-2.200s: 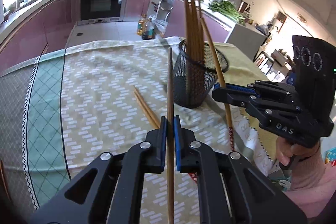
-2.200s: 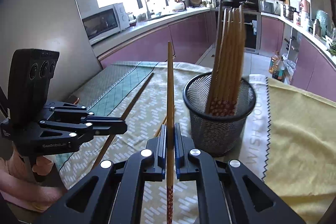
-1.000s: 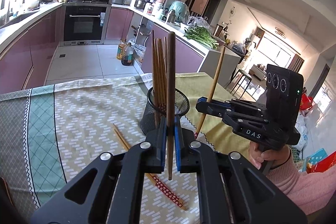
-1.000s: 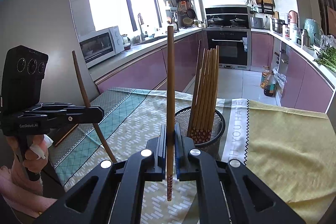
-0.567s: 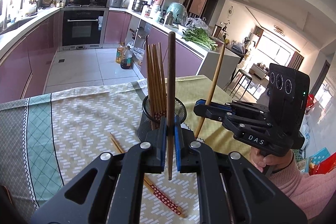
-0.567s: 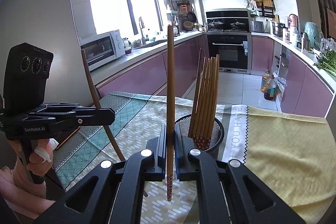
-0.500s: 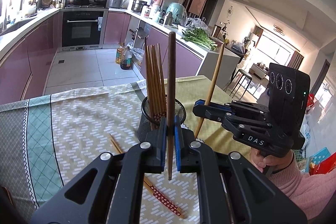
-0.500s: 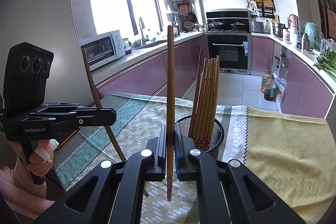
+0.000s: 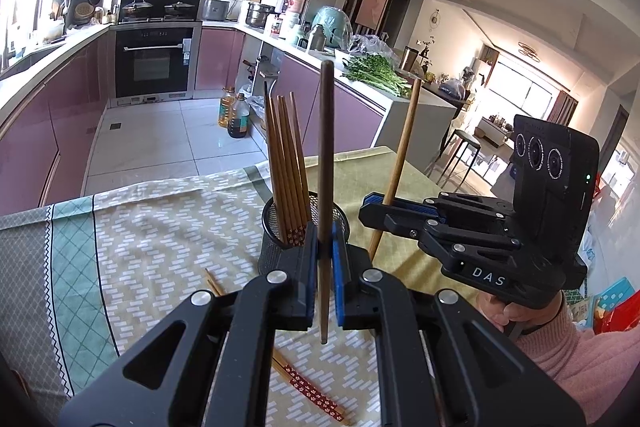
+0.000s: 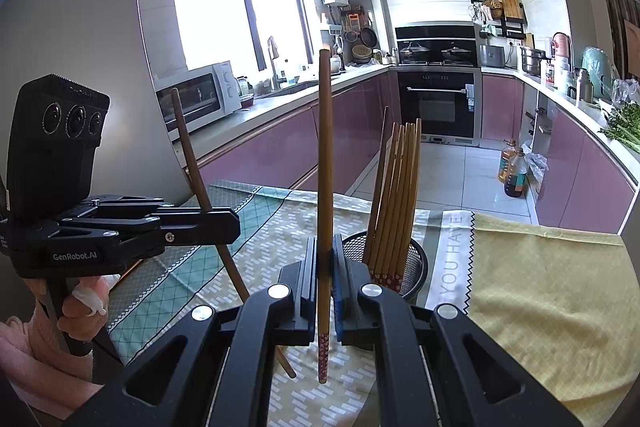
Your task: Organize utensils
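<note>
Raised off the worktop [image 9: 132, 227] since the earlier frames, each hand-held gripper (left [image 9: 326, 259], right [image 10: 329, 263]) clamps one upright chopstick (left [image 9: 325, 155], right [image 10: 325, 147]) near the mesh holder [image 9: 276, 223] of standing chopsticks [image 9: 286, 163]; one pair [image 9: 308, 389] remains lying.

Both handheld tools are matte black plastic with cut-out triangular arms and round silver screws at the joints. The left gripper [image 9: 326, 255] has blue pads on its fingers [image 9: 339, 259]; seen from the right wrist it carries white "GenRobot.AI" lettering and a block with three round lenses. The right gripper [image 10: 325, 263] reads "DAS" in white and shows a small green light. Pink knitted sleeves [image 9: 576, 359] cover both wrists.
</note>
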`<move>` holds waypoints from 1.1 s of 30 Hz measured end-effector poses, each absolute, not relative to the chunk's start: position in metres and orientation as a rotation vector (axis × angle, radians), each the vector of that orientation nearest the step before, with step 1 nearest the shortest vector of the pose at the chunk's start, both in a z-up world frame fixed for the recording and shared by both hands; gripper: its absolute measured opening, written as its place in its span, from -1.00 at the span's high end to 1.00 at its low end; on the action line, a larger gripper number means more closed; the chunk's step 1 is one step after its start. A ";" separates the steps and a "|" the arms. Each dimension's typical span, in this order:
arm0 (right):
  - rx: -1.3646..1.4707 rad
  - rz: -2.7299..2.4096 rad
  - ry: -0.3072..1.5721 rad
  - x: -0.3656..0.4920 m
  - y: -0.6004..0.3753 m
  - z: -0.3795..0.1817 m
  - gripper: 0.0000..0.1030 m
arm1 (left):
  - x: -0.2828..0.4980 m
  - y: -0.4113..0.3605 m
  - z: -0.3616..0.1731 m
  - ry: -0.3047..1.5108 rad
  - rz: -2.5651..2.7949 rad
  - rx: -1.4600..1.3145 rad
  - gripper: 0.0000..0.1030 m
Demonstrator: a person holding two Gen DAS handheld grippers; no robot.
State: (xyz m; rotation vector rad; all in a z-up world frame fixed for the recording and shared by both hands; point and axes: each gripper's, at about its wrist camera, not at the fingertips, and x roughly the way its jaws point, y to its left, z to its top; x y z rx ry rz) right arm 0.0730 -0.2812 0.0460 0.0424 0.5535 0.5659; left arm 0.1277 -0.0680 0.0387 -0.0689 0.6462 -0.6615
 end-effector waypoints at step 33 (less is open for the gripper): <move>0.043 0.569 0.504 0.075 -0.282 0.063 0.89 | 0.134 -0.081 0.069 0.579 -0.684 -0.027 0.86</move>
